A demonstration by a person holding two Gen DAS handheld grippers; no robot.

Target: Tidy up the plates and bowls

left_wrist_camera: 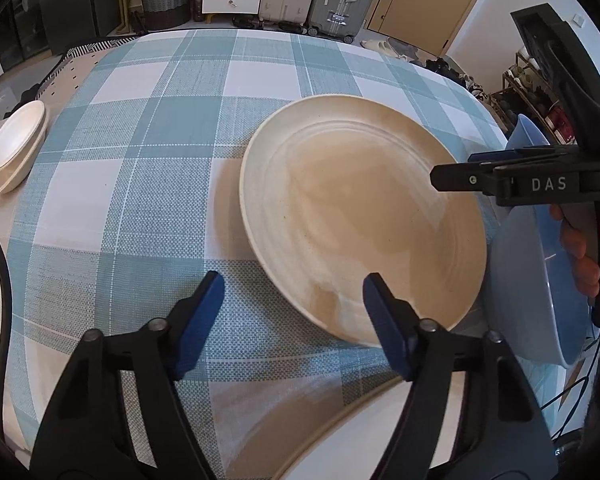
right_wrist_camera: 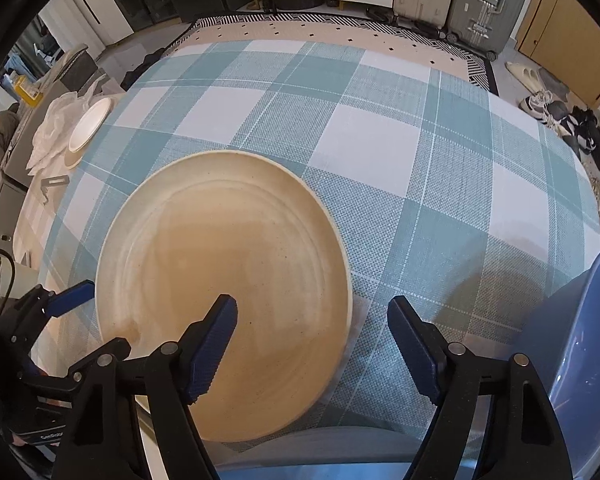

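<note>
Both tilted steeply down over the checked tabletop (left_wrist_camera: 148,208). Left hand-held gripper (left_wrist_camera: 294,328) spread, nothing pinched; left pad (left_wrist_camera: 200,320) over bare cloth, right pad (left_wrist_camera: 384,328) over the near rim of the cream plate (left_wrist_camera: 360,216). Right hand-held gripper (right_wrist_camera: 312,344) spread too, nothing gripped; left pad (right_wrist_camera: 214,348) above the plate's inner surface, right pad (right_wrist_camera: 414,348) over cloth just past the rim. Plate edge between its pads, contact not clear. Seen from the left wrist view, right hand-held gripper reaching in sideways from the right edge, fingers (left_wrist_camera: 580,256) of a hand wrapped on its handle. Plate flat on tabletop, central. Blue bowl (left_wrist_camera: 540,280) just beside the plate on its right, at the tabletop edge. Stacked cream dishes (left_wrist_camera: 14,148) well apart at far left edge.
</note>
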